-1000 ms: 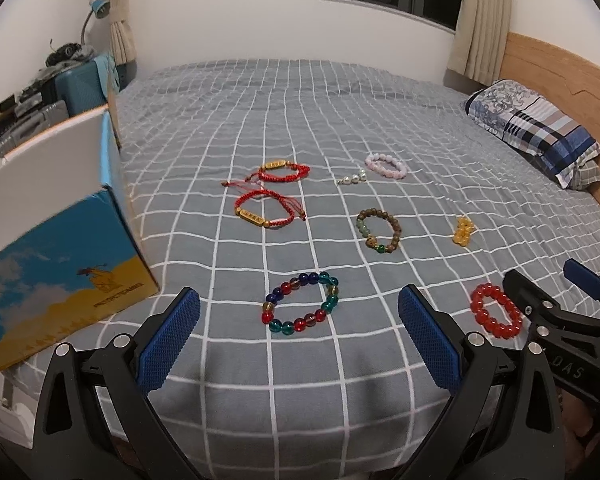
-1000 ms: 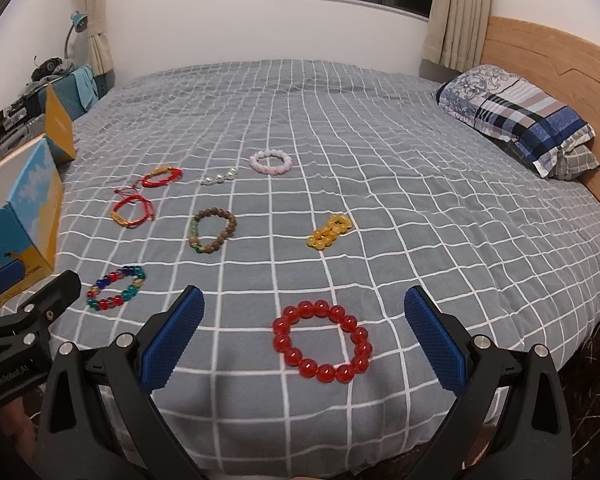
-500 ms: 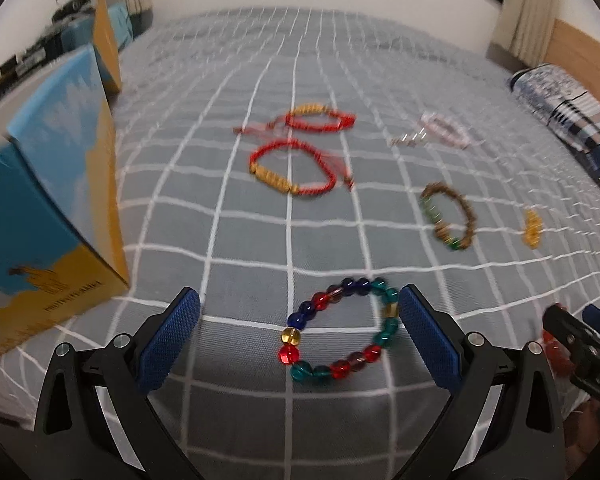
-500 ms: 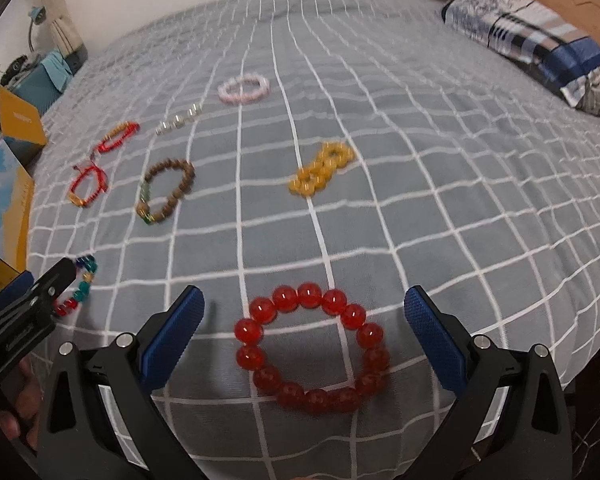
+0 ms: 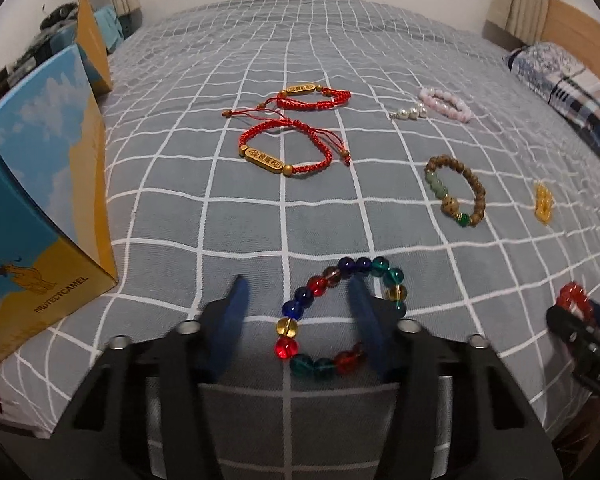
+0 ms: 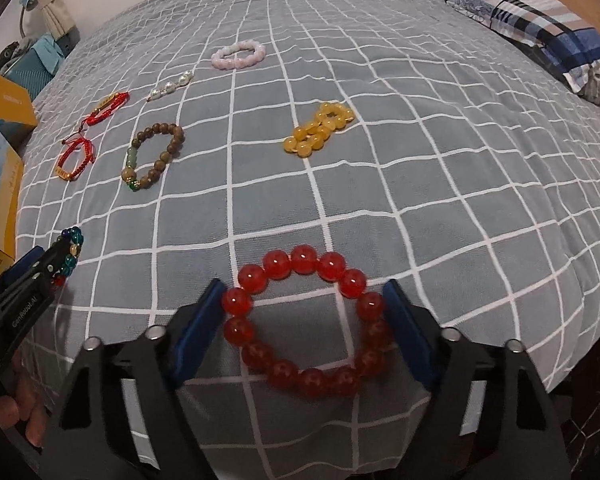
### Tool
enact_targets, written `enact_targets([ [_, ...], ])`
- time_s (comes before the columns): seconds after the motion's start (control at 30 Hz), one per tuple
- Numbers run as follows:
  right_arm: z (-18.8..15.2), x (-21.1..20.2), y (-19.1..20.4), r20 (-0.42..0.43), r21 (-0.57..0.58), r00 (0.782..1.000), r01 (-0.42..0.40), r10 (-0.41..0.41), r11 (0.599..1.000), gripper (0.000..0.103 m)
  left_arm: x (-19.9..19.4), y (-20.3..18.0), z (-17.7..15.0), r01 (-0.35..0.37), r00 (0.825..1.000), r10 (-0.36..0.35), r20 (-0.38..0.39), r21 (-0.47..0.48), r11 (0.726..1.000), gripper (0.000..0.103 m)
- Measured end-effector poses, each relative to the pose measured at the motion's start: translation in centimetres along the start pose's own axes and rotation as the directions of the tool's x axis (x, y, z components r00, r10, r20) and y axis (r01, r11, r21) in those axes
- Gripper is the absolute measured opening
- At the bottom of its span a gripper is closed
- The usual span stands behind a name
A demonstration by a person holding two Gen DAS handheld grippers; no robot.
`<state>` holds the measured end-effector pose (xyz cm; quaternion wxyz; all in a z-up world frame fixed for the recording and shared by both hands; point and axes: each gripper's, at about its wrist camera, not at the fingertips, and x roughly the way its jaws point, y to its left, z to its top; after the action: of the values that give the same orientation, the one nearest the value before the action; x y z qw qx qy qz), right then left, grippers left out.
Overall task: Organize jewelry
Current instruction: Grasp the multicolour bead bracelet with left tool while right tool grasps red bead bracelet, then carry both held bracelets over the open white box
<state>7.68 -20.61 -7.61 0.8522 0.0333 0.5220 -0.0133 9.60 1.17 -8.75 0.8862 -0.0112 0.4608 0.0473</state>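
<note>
- The left gripper (image 5: 300,320) was down at the grey checked bedspread (image 5: 240,220) with its fingers partly drawn in. One blue pad lay outside the multicoloured bead bracelet (image 5: 342,314), and the other seemed to sit inside the ring or over its right side. Motion blur hid whether either pad touched a bead.
- The right gripper (image 6: 306,330) sat low around the red bead bracelet (image 6: 306,326), fingers at a middling width. Its pads lay just beside the ring on both sides, and I could not tell whether they had made contact.
- Both bracelets lay flat near the front edge of the bed. The blue and yellow box (image 5: 40,220), probably where the jewelry belongs, stood to the left.
- The wooden bead bracelet (image 6: 154,156), the yellow bead bracelet (image 6: 318,130), two red cord bracelets (image 5: 296,154), the pink bracelet (image 6: 239,55) and the pearl strand (image 6: 170,86) lay untouched further up the bed.
- Risk: round, glossy beads could roll out from between flat pads, and squeezing the whole ring might buckle it and pop it free.
- Risk: pads pressed into soft bedding could pinch the cloth along with the beads.
- Risk: a bracelet slipping this near the edge could fall off the bed.
</note>
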Motion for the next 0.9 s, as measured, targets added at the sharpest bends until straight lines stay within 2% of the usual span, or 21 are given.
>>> enact_targets([
  [0.07,-0.1,-0.3,0.1,0.006,0.001,1.0,-0.004,0.004,1.0,0.044,-0.3,0.1,-0.1,0.012,1.0,-0.012,0.002,0.0,1.0,0.017],
  [0.1,-0.2,-0.7,0.1,0.027,0.009,0.999,0.022,-0.022,1.0,0.036,-0.5,0.3,-0.1,0.024,1.0,-0.024,0.004,-0.008,1.0,0.01],
  [0.17,-0.4,-1.4,-0.2,0.067,0.022,0.996,0.062,-0.063,0.998,0.013,-0.9,0.6,-0.1,0.076,0.997,-0.076,0.006,-0.018,0.997,0.009],
  [0.23,-0.5,-1.9,-0.4,0.082,0.027,0.996,0.017,-0.019,0.999,0.013,-1.3,0.7,-0.2,0.088,0.996,-0.088,0.019,-0.021,0.996,0.009],
  [0.33,-0.6,-2.5,-0.3,0.115,0.012,0.993,0.025,-0.026,1.0,0.013,-2.0,0.5,-0.1,0.098,0.994,-0.097,0.043,-0.022,0.995,0.009],
  [0.53,-0.5,-3.0,0.0,0.131,0.0,0.991,-0.008,0.008,1.0,0.013,-3.1,0.5,0.0,0.121,0.99,-0.118,0.076,-0.034,0.992,0.009],
  [0.9,0.5,-4.9,0.8,0.198,-0.025,0.98,-0.029,0.034,0.999,0.013,-6.5,-0.4,1.8,0.139,0.982,-0.139,0.129,0.01,0.99,0.009],
])
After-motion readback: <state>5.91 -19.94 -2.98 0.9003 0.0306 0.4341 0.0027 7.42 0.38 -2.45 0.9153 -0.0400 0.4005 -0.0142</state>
